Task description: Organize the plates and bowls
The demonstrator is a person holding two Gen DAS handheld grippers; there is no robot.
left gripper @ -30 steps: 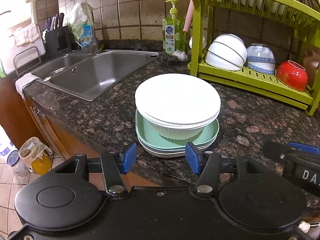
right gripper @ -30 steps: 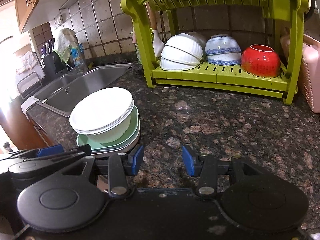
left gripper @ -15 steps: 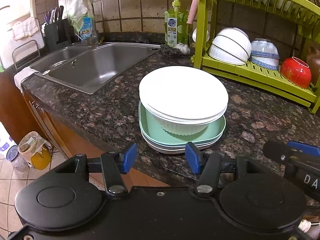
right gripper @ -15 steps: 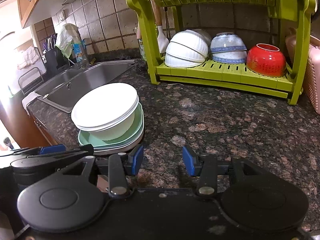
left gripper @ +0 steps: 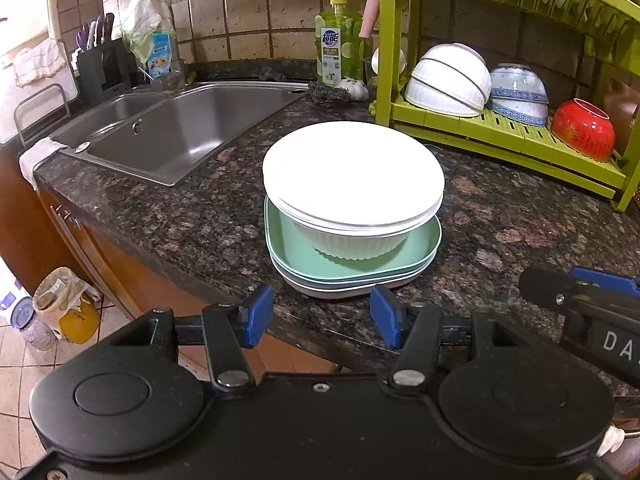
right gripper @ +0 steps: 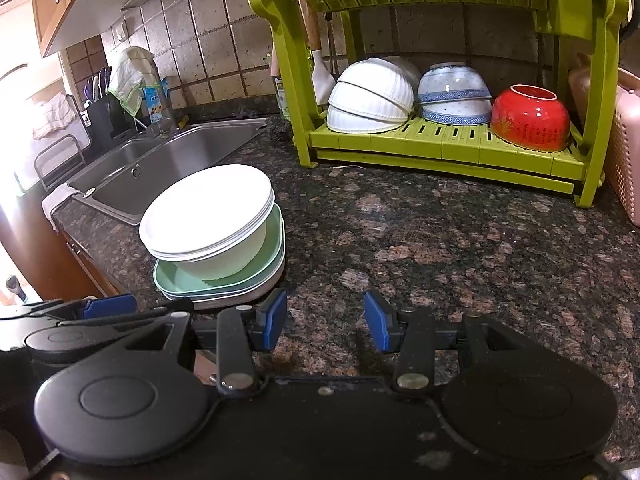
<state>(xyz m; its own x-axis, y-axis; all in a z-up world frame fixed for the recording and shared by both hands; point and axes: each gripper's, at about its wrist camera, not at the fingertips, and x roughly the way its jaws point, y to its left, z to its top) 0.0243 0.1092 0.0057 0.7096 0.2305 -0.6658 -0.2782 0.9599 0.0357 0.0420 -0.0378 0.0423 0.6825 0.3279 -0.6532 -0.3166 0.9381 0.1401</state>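
A stack stands near the counter's front edge: round white plates [left gripper: 352,172] [right gripper: 206,206] lie on a ribbed white bowl [left gripper: 352,242], which sits in green square plates [left gripper: 420,246] [right gripper: 270,256]. My left gripper [left gripper: 322,318] is open just in front of the stack, touching nothing. My right gripper [right gripper: 325,320] is open over bare counter, to the right of the stack. The green dish rack [right gripper: 440,148] [left gripper: 500,136] holds upturned white bowls [right gripper: 372,96], blue-patterned bowls [right gripper: 454,94] and a red bowl [right gripper: 530,118] on its lower shelf.
A steel sink [left gripper: 192,128] lies left of the stack, with a green soap bottle [left gripper: 338,40] and a knife block [left gripper: 102,68] behind it. A pink basket [right gripper: 624,152] stands right of the rack. The dark granite counter [right gripper: 440,248] drops off at the front.
Both grippers have moved forward toward the counter, so the stack and rack look closer. Both remain open and nothing on the counter has moved.
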